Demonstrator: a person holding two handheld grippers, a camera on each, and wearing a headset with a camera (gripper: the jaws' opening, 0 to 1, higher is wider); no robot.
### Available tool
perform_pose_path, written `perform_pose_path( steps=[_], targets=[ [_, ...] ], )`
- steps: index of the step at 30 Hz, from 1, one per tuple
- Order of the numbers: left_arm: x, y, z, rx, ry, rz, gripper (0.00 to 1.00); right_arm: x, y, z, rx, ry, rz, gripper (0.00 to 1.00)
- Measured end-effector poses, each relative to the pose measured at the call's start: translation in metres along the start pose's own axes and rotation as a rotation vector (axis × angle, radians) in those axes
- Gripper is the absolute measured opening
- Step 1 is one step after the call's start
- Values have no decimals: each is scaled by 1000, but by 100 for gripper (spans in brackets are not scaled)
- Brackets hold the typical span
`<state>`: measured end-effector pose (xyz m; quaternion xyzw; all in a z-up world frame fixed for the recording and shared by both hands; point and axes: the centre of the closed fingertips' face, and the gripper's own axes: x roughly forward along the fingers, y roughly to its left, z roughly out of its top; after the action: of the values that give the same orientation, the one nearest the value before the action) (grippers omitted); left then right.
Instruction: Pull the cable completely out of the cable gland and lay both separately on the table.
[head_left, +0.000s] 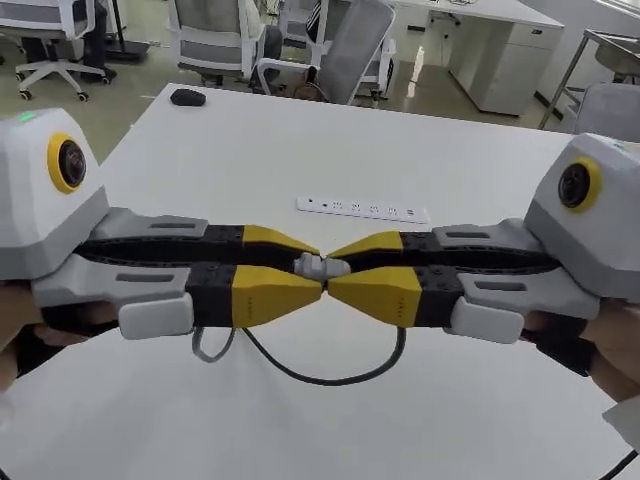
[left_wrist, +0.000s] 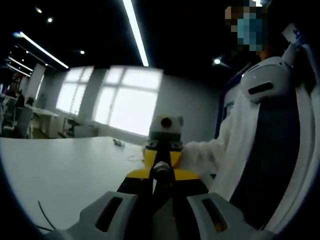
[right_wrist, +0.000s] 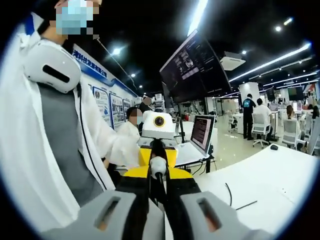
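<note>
A small grey-white cable gland (head_left: 320, 266) is held above the white table (head_left: 300, 160), pinched between two yellow-tipped grippers that meet tip to tip. My left gripper (head_left: 300, 272) comes in from the left and my right gripper (head_left: 345, 272) from the right, each shut on one end of the gland. The black cable (head_left: 330, 378) hangs under them in a loose loop and rests on the table. In the left gripper view the held piece (left_wrist: 162, 172) looks dark against the windows. Seen from the right gripper view, the gland (right_wrist: 158, 166) is pale between the jaws.
A white power strip (head_left: 362, 209) lies on the table behind the grippers, and a black mouse (head_left: 187, 97) sits at the far edge. Office chairs (head_left: 350, 45) stand beyond the table. A thin black cable end (right_wrist: 229, 194) lies on the table in the right gripper view.
</note>
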<state>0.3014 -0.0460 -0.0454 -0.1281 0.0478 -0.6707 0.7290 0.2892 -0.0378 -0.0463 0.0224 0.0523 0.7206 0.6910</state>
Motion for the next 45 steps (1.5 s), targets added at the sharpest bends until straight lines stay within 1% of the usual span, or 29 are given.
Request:
perform_pose_path(
  steps=[1,2,3,5,7,8,9,11,13,14,16,20,22,23,24,25,26,27,28,29,30,32,34,35,36,38,40,43,45],
  targets=[
    [0,1,1,-12,-5,2,14,0,-1,2,-52,0,-8,9],
    [0,1,1,-24,-11,-1,14,0,1,2,-35,3,-5,9],
    [0,1,2,-38,-15,-2,14,0,2,1,-44,10,-5,9],
    [0,0,0,-82,-6,-2,14,-1,2,0,-95,25,-11,8],
    [0,0,-1,-95,-6,-5,14,-1,4,-1,-124,29,-7,8],
    [0,0,-2,-113,-7,-5,14,-1,4,-2,-187,35,-14,9],
    [-1,0,-4,-133,-4,-7,14,-1,4,-3,-209,42,-17,9],
    [-1,2,-6,-147,-1,-5,14,-1,4,-6,-253,53,-21,9],
    [-3,3,-10,-201,7,-4,14,0,3,-8,-373,74,-31,9],
    [-3,4,-10,-201,7,-4,14,0,4,-11,-405,91,-27,9],
    [-4,4,-12,-213,3,-4,14,1,4,-12,-442,99,-29,9],
    [-4,2,-14,-217,14,-3,14,1,4,-14,-451,107,-26,10],
    [-4,2,-16,-173,31,7,14,2,2,-16,-415,115,-33,11],
    [-5,2,-15,-82,43,11,15,2,1,-16,-335,97,-33,11],
    [-4,0,-14,-12,55,9,15,3,2,-18,-282,97,-24,12],
    [-4,-2,-16,84,99,22,15,1,1,-20,-238,105,-27,12],
    [-3,-4,-15,130,113,21,15,-1,0,-22,-217,114,-21,13],
    [-3,-8,-15,154,130,8,15,-2,0,-23,-189,112,-16,15],
    [-2,-11,-14,177,132,-5,15,-3,-2,-18,-139,70,-20,18],
    [0,-12,-10,218,127,1,15,-4,-2,-14,-102,37,-19,21],
    [0,-14,-9,228,124,-3,15,-5,0,-8,-13,-10,6,22],
    [-1,-12,-4,241,102,8,15,-8,-2,-1,71,-52,14,21],
    [-3,-10,0,244,73,13,15,-11,-4,-2,78,-48,14,19],
    [-3,-10,1,250,64,14,15,-12,-5,-1,77,-58,15,18],
    [-3,-9,4,274,54,23,15,-13,-4,5,114,-88,27,18],
    [-2,-12,4,290,57,15,15,-13,-2,6,158,-95,36,18],
    [0,-13,3,312,64,13,15,-12,-2,6,160,-93,39,17],
    [2,-14,2,320,70,6,16,-9,1,1,182,-76,52,17],
    [3,-14,2,321,68,6,16,-8,4,0,178,-75,62,12]
  ],
)
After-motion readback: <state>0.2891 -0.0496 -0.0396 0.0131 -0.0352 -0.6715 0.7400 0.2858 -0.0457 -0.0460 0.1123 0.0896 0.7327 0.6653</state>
